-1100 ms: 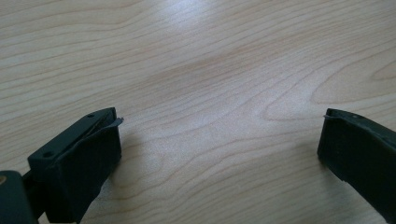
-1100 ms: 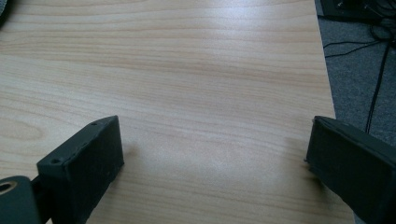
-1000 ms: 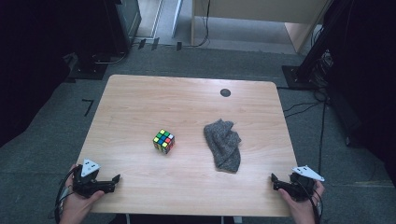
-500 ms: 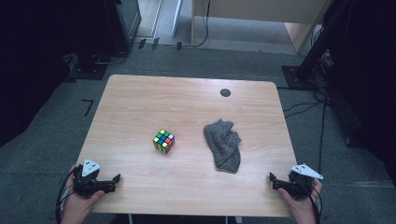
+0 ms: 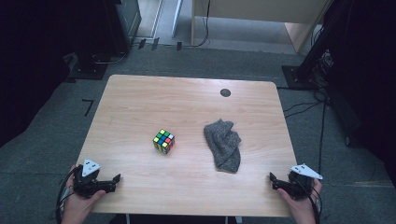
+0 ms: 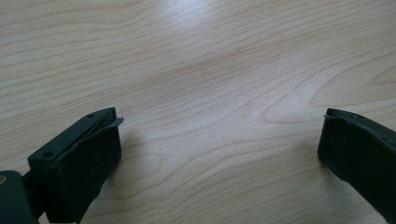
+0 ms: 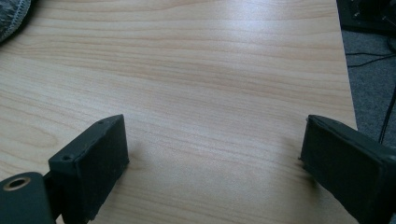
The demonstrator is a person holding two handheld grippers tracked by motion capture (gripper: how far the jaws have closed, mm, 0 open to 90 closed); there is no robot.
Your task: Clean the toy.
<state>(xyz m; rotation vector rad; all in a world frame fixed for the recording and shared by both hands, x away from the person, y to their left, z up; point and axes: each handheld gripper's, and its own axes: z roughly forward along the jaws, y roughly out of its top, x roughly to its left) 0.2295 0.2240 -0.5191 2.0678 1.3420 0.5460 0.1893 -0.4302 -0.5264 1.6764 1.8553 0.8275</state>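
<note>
The wooden table (image 5: 140, 102) carries a crumpled grey cloth (image 5: 223, 144) ahead and left of the right gripper (image 7: 212, 154), well clear of its spread, empty jaws. A scrambled Rubik's cube (image 5: 164, 141) sits ahead and right of the left gripper (image 6: 219, 144), whose jaws are likewise wide apart (nothing between them). Both grippers rest at the near edge, apparently a ready posture before any reach.

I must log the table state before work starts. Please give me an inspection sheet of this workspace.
Surface: wooden table, dark round spot near far edge.
Job's things: colour cube at centre; crumpled grey cloth to its right, apart from it.
Clutter: nothing seen.
Grippers: left tool and right tool at near corners, both open, holding nothing.
Cables: floor cables right of the table.
Surroundings: grey carpet, dark stands.
</note>
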